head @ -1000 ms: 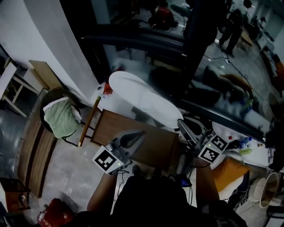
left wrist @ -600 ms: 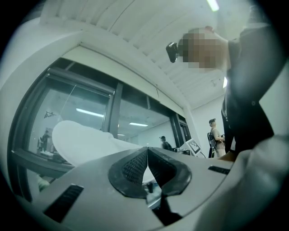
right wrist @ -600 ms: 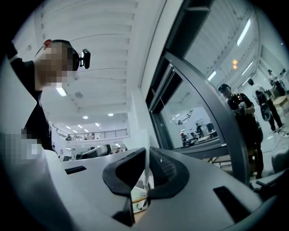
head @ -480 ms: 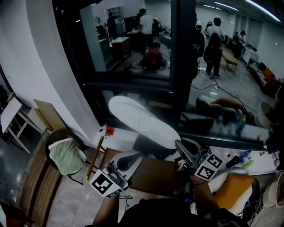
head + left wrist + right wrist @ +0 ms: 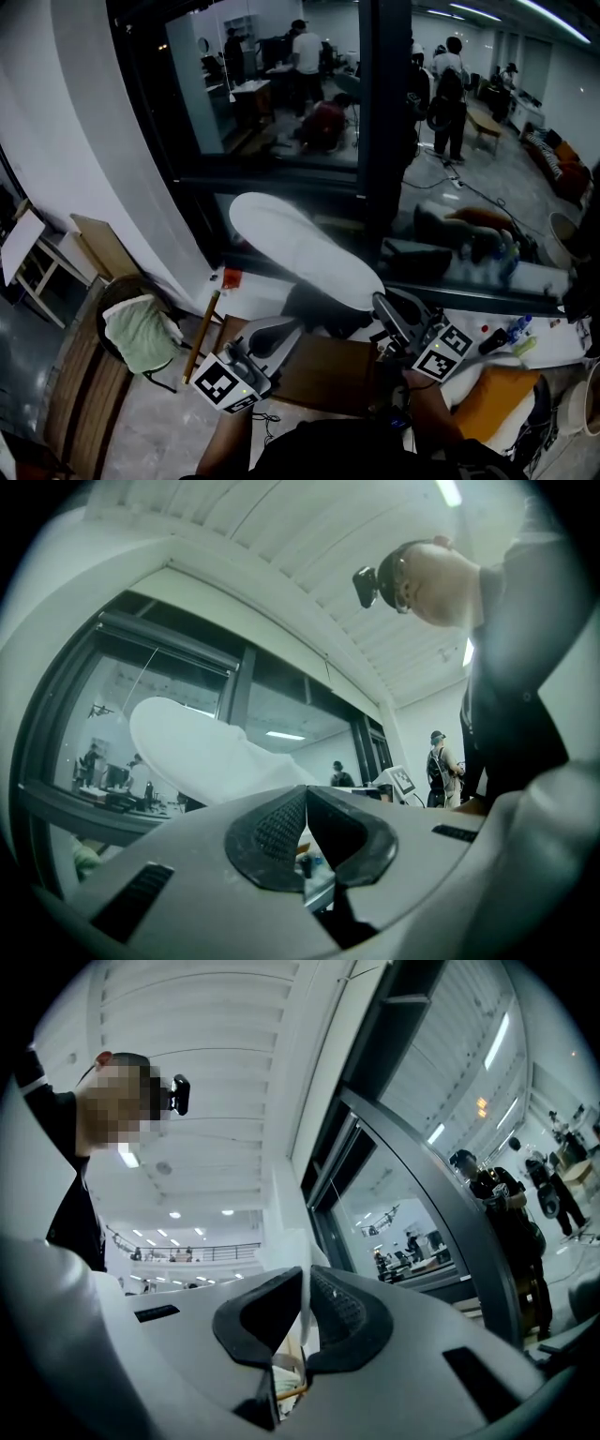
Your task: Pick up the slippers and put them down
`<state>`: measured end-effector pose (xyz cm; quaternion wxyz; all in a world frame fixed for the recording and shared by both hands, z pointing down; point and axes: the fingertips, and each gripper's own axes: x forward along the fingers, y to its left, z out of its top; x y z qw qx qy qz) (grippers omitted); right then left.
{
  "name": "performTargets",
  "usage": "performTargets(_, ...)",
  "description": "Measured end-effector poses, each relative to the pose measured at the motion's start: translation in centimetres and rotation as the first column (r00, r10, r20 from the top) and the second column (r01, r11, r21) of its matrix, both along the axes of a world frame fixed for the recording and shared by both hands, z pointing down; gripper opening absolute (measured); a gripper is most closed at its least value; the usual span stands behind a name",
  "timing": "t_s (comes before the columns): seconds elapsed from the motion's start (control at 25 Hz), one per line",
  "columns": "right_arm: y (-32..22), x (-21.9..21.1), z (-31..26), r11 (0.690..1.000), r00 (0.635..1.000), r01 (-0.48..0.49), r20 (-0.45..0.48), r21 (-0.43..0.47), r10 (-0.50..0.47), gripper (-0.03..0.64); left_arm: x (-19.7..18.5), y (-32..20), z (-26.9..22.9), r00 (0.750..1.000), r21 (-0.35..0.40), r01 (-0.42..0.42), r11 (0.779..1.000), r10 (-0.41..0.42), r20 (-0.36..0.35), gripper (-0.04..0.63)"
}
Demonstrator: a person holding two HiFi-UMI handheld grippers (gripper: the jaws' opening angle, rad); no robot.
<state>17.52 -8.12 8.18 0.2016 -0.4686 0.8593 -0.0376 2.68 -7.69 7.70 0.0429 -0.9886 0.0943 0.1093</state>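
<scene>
Slipper (image 5: pixel 300 248) apparently within right tool (image 5: pixel 306 1274) grip

We look steeply down from the head past the left gripper (image 5: pixel 279 332) at seven o'clock and right gripper (image 5: pixel 390 313) at four, while both gripper cameras sit close behind their jaws, tilted upward, sharing the glass wall (image 5: pixel 272 94) at twelve.

Dim bluish light from ceiling strips (image 5: pixel 551 11); fisheye edges warp, darken.

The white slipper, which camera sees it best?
The head view: almost the whole white slipper shows. The left gripper view shows much of it beyond its fingers; the right gripper view only a thin edge between its fingers.
</scene>
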Motion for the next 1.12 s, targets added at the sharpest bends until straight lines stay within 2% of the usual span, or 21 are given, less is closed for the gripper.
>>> performTargets(0.12, 0.1, 0.1, 0.1, 1.000, 1.000, 0.003, -0.003, -0.007, -0.003, 0.041, 0.1, 0.0, 0.1, 1.000, -0.019, -0.010, 1.000, 0.009, -0.019, 0.012)
performTargets(0.4, -1.1, -0.3, 2.4, 0.998, 1.000, 0.008, 0.009, -0.067, -0.007, 0.041, -0.4, -1.4, 2.4, 1.000, -0.070, 0.000, 0.998, 0.000, -0.006, 0.012)
performTargets(0.52, -1.0, -0.7, 5.3, 0.989, 0.999, 0.026, 0.035, -0.144, -0.021, 0.041, -0.9, -1.1, 4.7, 0.998, -0.128, 0.027, 0.991, -0.020, 0.056, 0.012)
performTargets(0.6, -1.1, -0.9, 8.0, 0.976, 0.998, 0.039, 0.052, -0.216, -0.028, 0.041, -0.9, -1.2, 7.0, 0.992, -0.182, 0.052, 0.982, -0.029, 0.125, 0.012)
performTargets(0.72, -2.5, -0.8, 12.1, 0.952, 0.997, 0.059, 0.063, -0.302, -0.042, 0.041, -0.5, -2.6, 10.5, 0.983, -0.227, 0.074, 0.971, -0.032, 0.182, 0.012)
performTargets(0.84, -3.4, -0.5, 16.7, 0.919, 0.995, 0.089, 0.080, -0.383, -0.063, 0.041, -0.2, -3.6, 14.8, 0.976, -0.290, 0.090, 0.953, -0.026, 0.218, 0.012)
performTargets(0.92, -3.0, -0.4, 20.4, 0.885, 0.993, 0.106, 0.094, -0.453, -0.071, 0.041, -0.2, -3.6, 17.9, 0.971, -0.343, 0.103, 0.934, -0.020, 0.236, 0.012)
performTargets(1.04, -2.8, -0.2, 26.5, 0.818, 0.991, 0.126, 0.115, -0.561, -0.074, 0.041, -0.1, -4.3, 22.9, 0.964, -0.412, 0.122, 0.903, -0.010, 0.265, 0.012)
performTargets(1.12, -2.2, -0.3, 30.4, 0.762, 0.989, 0.140, 0.133, -0.632, -0.072, 0.041, -0.2, -4.3, 26.2, 0.956, -0.458, 0.137, 0.878, 0.004, 0.293, 0.012)
